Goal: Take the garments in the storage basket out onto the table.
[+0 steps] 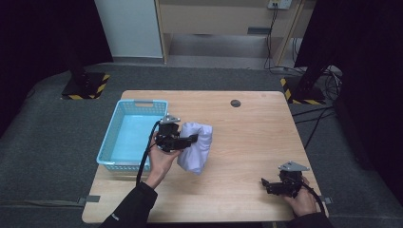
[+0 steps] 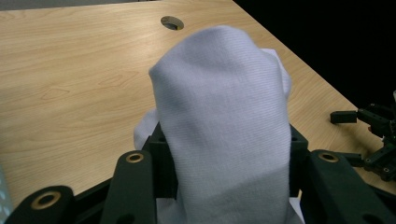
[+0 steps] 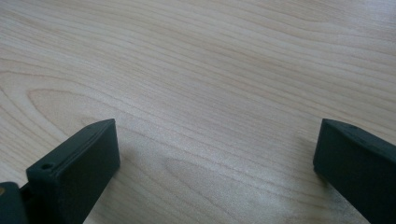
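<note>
A folded white cloth hangs over the table just right of the blue basket. My left gripper is shut on the cloth; in the left gripper view the white cloth rises in a rounded bundle from between the black jaws of the left gripper. My right gripper rests low near the table's front right corner, held by a hand. In the right gripper view the right gripper is open, with bare wood between its jaws.
The blue basket holds nothing and stands on the left part of the table. A round cable hole sits near the far edge. The right gripper lies at the right edge of the left gripper view. Dark stands flank the table on the floor.
</note>
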Demonstrator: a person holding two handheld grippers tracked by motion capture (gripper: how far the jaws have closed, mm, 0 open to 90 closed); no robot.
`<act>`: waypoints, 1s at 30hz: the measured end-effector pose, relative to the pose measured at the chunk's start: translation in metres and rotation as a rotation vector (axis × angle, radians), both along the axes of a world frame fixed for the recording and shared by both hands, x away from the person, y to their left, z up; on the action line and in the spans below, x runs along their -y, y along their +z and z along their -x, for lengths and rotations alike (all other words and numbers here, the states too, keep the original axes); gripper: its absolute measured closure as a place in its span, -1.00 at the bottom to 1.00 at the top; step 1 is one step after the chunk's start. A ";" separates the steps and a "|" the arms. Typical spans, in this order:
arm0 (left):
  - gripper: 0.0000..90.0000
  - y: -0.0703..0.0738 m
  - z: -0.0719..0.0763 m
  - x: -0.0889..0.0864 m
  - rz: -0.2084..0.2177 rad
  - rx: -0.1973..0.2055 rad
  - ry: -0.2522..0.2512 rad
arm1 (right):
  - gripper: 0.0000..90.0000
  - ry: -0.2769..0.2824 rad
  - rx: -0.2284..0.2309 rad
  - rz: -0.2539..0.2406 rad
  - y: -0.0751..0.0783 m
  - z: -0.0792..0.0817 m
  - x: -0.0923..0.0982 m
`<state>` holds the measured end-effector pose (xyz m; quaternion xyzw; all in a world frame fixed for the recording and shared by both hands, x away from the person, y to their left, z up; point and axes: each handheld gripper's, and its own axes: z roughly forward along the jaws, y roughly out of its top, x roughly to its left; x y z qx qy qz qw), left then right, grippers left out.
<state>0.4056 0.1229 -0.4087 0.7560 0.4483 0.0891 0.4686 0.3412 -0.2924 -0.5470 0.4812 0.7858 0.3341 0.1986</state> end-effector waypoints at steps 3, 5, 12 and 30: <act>0.18 -0.001 -0.001 0.004 0.013 0.002 -0.008 | -0.99 0.000 0.000 0.001 0.000 0.000 0.000; 0.18 -0.001 -0.002 0.006 0.016 0.001 -0.009 | -0.99 0.000 0.000 0.000 0.000 0.000 0.000; 0.18 -0.009 -0.003 0.013 0.005 -0.009 -0.026 | -0.98 0.000 0.000 -0.001 0.000 0.000 0.000; 0.18 -0.022 -0.006 0.026 -0.017 -0.029 -0.045 | -0.98 0.000 0.000 -0.001 0.000 0.000 0.000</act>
